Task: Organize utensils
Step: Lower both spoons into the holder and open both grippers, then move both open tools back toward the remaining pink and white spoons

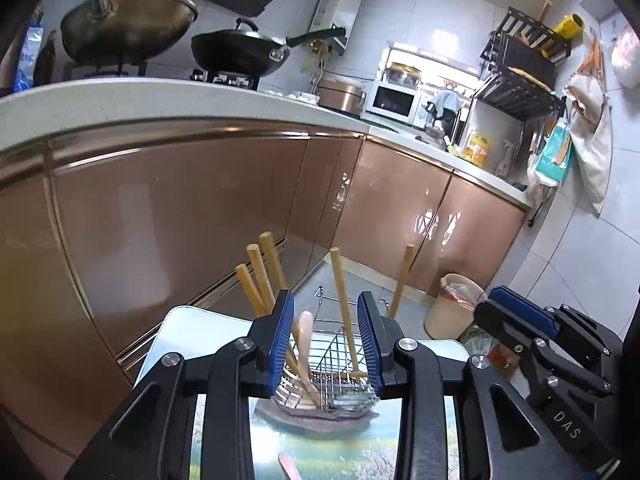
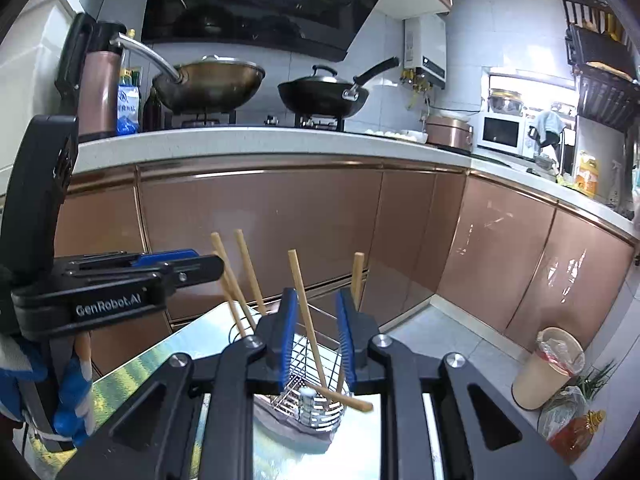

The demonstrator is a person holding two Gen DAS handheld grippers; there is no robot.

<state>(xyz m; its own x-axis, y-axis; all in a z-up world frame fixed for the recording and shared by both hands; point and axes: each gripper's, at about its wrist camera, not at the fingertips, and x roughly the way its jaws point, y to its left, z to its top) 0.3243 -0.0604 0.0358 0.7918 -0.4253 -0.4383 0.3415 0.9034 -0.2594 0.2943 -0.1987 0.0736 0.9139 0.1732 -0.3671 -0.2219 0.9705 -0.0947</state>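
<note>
both hand-held grippers open above wire rack of utensils

the wire utensil rack (image 1: 332,364) stands on a grey mat (image 1: 320,414) on the glossy printed worktop (image 1: 188,328), directly ahead of and below both tools. the left hand-held gripper (image 1: 326,344) hangs over it with its blue pads spread wide and nothing between them; the rack shows through the gap. wooden chopsticks (image 1: 343,300) stand tilted in the rack, their upper ends rising above the pads; three lean to the left of the left pad, one rises in the gap, one stands just outside the right pad. a pale spoon handle (image 1: 305,340) leans in the rack beside the left pad.

the right hand-held gripper (image 2: 317,344) is likewise parted and holds nothing. in its view one chopstick (image 2: 306,312) rises through the gap, apart from both pads as far as can be seen; another lies across the rack rim, its end jutting to the right. the left tool sits just beside it, at left.

a pink utensil tip (image 1: 290,466) lies on the worktop near the camera.
</note>
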